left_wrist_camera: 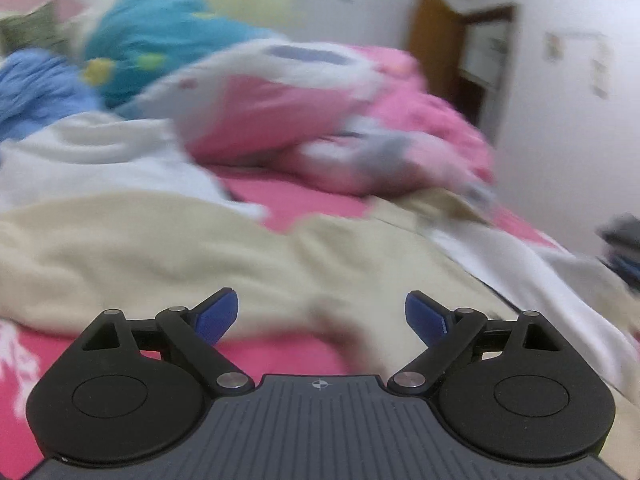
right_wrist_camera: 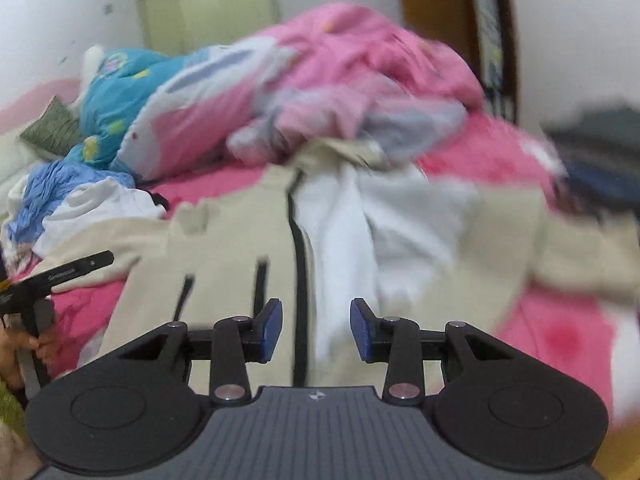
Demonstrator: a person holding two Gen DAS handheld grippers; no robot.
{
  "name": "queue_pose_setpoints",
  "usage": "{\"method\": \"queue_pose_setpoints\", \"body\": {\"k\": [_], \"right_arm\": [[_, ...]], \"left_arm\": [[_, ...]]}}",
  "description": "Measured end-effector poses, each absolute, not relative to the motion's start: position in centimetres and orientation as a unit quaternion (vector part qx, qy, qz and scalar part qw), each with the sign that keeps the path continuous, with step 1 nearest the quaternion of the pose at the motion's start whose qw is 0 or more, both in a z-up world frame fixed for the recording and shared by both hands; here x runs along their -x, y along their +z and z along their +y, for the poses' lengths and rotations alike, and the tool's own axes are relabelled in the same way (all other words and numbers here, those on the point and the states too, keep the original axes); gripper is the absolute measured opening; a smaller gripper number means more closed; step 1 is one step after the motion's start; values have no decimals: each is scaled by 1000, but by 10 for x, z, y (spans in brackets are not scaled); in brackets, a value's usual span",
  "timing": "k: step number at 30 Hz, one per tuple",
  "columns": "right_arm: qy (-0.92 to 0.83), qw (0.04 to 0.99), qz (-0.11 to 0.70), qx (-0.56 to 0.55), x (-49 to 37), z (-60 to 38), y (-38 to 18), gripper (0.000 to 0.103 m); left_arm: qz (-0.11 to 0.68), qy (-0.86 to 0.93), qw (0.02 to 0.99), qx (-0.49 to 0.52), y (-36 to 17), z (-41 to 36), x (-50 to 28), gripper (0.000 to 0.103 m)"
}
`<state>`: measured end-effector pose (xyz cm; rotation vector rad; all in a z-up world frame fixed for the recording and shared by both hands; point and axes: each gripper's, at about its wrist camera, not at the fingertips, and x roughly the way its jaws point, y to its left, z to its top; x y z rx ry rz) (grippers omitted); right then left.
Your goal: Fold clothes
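Across the middle of the right wrist frame, beige jacket (right_wrist_camera: 240, 248) lies spread on pink bed (right_wrist_camera: 560, 332), zip open. Soft, light, limp; likely slumps. Best hold: hem or sleeve edge. Left gripper (left_wrist_camera: 322, 318) and right gripper (right_wrist_camera: 316, 330): jaws released, empty.

A beige jacket (right_wrist_camera: 240, 248) lies spread open on the pink bedsheet (right_wrist_camera: 480, 160), front up, its dark zipper running down the middle and a white lining showing inside. Its sleeve trails off to the left, rumpled (the fabric is blurred in both views).
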<state>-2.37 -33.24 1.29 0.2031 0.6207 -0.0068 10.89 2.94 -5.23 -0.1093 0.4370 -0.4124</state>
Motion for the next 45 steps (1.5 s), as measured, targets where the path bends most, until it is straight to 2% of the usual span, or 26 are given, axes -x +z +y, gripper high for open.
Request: {"method": "queue_pose_setpoints", "body": {"k": [5, 11, 15, 20, 24, 25, 27, 28, 31, 33, 37, 39, 43, 45], "right_arm": [[-59, 926, 298, -223, 54, -390, -12, 43], [-93, 912, 240, -321, 50, -465, -28, 49], [-97, 916, 201, -332, 22, -506, -22, 50], [-114, 914, 163, -355, -28, -559, -12, 65], [-114, 888, 184, -405, -71, -593, -22, 65], [-109, 882, 192, -417, -80, -599, -27, 61], [-90, 871, 201, -439, -94, -608, -35, 48], [-78, 868, 197, -450, -98, -610, -38, 31], [-58, 861, 173, -475, -100, -613, -36, 3], [-34, 861, 150, -484, -99, -611, -28, 2], [74, 903, 113, -409, -89, -561, 25, 2], [156, 924, 111, -330, -78, -515, 53, 2], [302, 937, 143, -99, -38, -409, 74, 2], [345, 918, 191, 36, -15, -361, 57, 2]], "left_arm": [[232, -268, 935, 11, -52, -17, -57, 94], [260, -268, 926, -49, -73, -58, -34, 94], [288, -247, 924, -53, -85, -63, -33, 94], [307, -232, 922, -50, -87, -67, -34, 96], [309, -224, 923, -55, -87, -71, -34, 96], [310, -222, 923, -57, -87, -72, -34, 96], [311, -220, 923, -55, -87, -72, -34, 97], [312, -220, 923, -55, -87, -72, -34, 97], [312, -219, 923, -53, -87, -72, -35, 97], [312, -219, 923, -51, -88, -72, -35, 97], [314, -221, 923, -41, -87, -69, -36, 97], [315, -222, 922, -34, -87, -68, -37, 97], [317, -224, 921, -21, -87, -63, -37, 96], [318, -228, 920, -9, -86, -59, -38, 96]]}}
